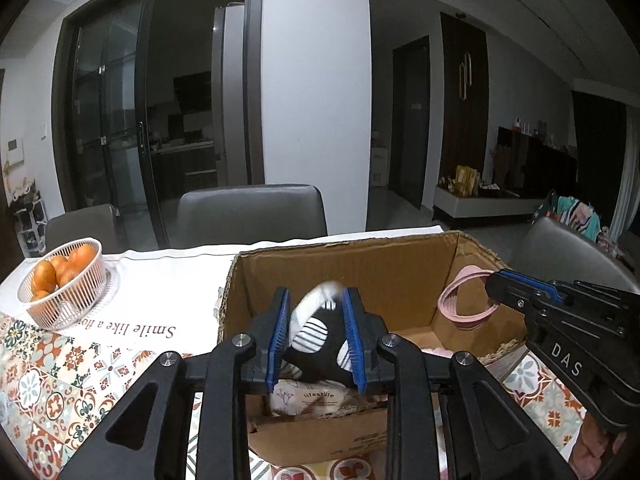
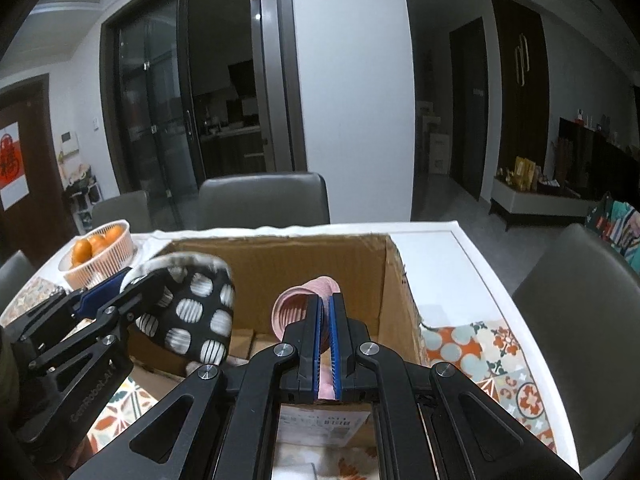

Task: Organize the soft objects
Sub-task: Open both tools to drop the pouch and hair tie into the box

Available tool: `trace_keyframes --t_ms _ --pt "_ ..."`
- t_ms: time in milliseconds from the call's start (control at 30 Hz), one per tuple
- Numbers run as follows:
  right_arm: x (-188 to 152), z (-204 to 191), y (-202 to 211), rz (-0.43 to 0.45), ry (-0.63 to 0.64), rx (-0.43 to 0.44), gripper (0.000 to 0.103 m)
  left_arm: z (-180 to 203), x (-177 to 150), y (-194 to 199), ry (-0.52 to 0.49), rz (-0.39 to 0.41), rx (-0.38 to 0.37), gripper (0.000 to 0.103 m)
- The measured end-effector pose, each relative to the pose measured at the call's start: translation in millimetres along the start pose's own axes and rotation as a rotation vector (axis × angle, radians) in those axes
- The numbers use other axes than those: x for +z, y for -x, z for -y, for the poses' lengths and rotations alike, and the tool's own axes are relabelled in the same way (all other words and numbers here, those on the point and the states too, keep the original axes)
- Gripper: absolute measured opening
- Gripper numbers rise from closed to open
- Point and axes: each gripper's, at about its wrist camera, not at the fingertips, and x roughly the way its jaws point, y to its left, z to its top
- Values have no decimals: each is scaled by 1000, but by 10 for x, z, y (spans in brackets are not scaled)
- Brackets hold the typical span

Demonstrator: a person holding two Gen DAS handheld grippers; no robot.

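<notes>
While both loads hang over the open cardboard box (image 1: 360,264) on the desk (image 2: 452,264), my left hand-held gripper (image 1: 316,320) clamps the black spotted pouch (image 2: 192,316) and my right hand-held gripper (image 2: 325,320) pinches the pink ribbed ring (image 1: 460,304). Placing step, I'd say: next lower both inside, then let go.

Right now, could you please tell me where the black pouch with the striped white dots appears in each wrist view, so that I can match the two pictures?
Left wrist view: the black dotted pouch sits low and centre, between the left gripper's blue fingers, above the cardboard box.
Right wrist view: the pouch is at the left, at the box's left wall.
Shared landmark: the basket of oranges, left of the box in both.
</notes>
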Motion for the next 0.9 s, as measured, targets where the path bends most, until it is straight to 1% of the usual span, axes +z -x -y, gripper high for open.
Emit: trace_keyframes --t_ms 100,133,167,200,233,267,367,467,733,900 --pt "-2 45 -60 -21 -13 -1 6 28 8 -11 -8 -4 0 32" --pt "-8 61 -78 -30 -19 5 7 -4 15 -8 -9 -2 2 39" --pt "-8 61 -95 -42 -23 10 8 1 21 8 -10 4 7 43" --pt "-8 70 -104 -52 -29 13 15 4 27 26 -11 11 13 44" --pt "-6 85 -105 -57 -38 14 29 -17 32 41 -13 14 17 44" --pt "-9 97 -90 -52 -42 11 33 -16 36 65 -13 18 21 46" --pt "-12 103 13 -25 -32 -10 33 -13 42 144 -12 29 33 50" --pt "-10 98 113 -14 -32 -6 33 -8 41 251 -6 39 38 54" --pt "2 90 464 27 -35 -1 33 42 42 600 6 65 37 57" --pt "-33 107 691 53 -44 -4 40 111 26 835 6 83 32 57"
